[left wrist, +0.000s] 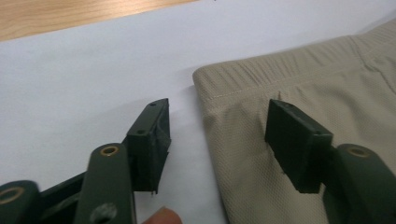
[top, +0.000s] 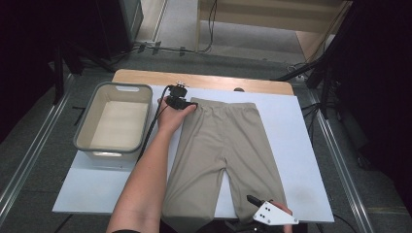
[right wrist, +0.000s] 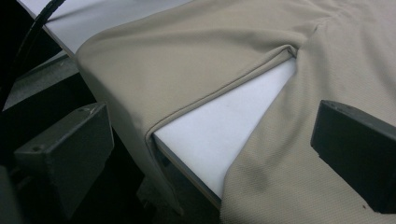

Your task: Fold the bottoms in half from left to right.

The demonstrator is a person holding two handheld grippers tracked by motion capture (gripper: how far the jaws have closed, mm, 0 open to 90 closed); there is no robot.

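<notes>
Beige shorts [top: 221, 145] laid flat on a white table [top: 301, 145], a gripper poised at each end.

The left gripper [left wrist: 217, 140] straddles the waistband corner [left wrist: 210, 79], its jaws spread, one on bare table and one over the cloth, pinching nothing yet. The right gripper [right wrist: 210, 154] hangs by the near leg hems, which droop over the table edge; its jaws also stand wide apart and grip nothing. The fabric looks light, soft and limp, so it will likely sag and crease when lifted. The thicker elastic waistband and the stitched hems seem the firmest places to pinch. A grey tub [top: 87, 141] stands to the left.
</notes>
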